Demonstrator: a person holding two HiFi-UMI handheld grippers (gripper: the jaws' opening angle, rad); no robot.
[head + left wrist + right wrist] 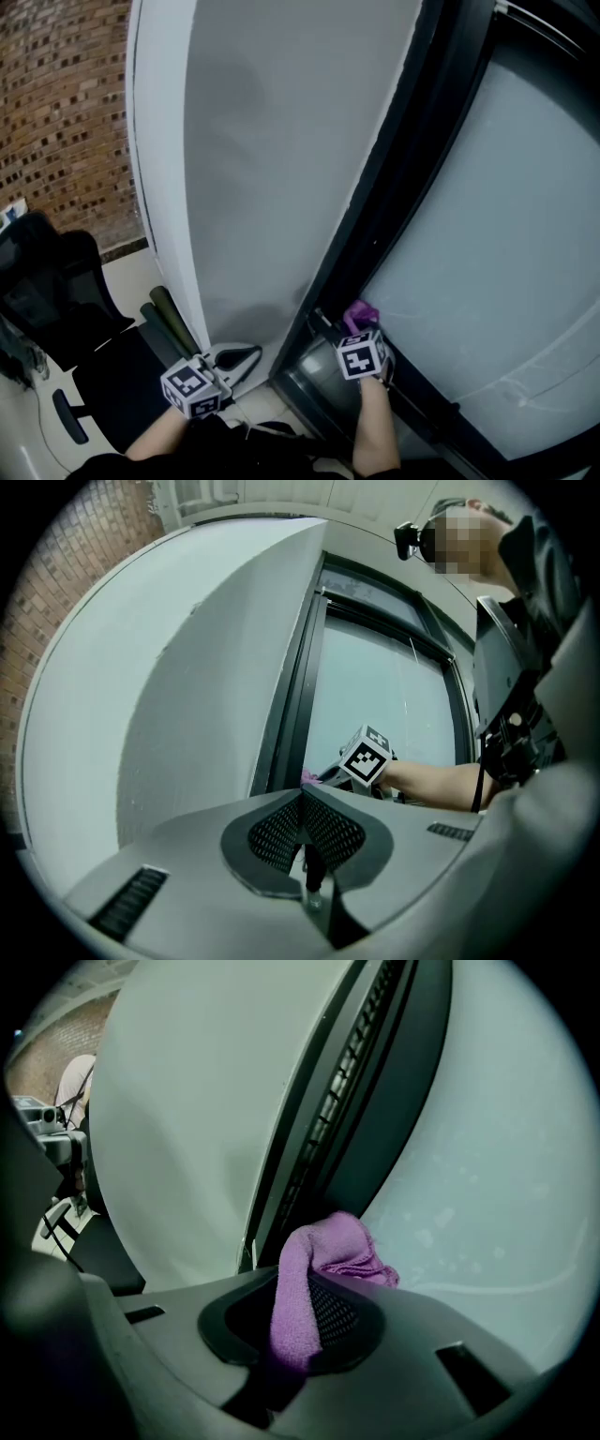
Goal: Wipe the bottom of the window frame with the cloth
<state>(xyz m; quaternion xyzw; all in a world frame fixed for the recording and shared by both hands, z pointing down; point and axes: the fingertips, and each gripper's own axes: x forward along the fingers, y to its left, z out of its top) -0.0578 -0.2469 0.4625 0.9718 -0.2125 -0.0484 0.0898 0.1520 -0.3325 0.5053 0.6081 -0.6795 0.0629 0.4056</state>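
A purple cloth [360, 314] is bunched at the tip of my right gripper [349, 330], low on the dark window frame [380, 230] beside the frosted glass [487, 262]. In the right gripper view the cloth [323, 1255] hangs over the pads and my right gripper [302, 1290] is shut on it, with the frame's dark rail [337, 1119] running up just behind. My left gripper [214, 375] hangs lower left near the white wall. Seen from its own camera, the left gripper [303, 797] has its jaws together with nothing between them, and the right gripper's marker cube [366, 757] shows ahead.
A white wall panel [262, 169] stands left of the frame. A black office chair [56, 281] and a brick wall [56, 103] are at far left. Cables [239, 356] and dark rolled tubes [169, 319] lie on the floor by the wall's foot.
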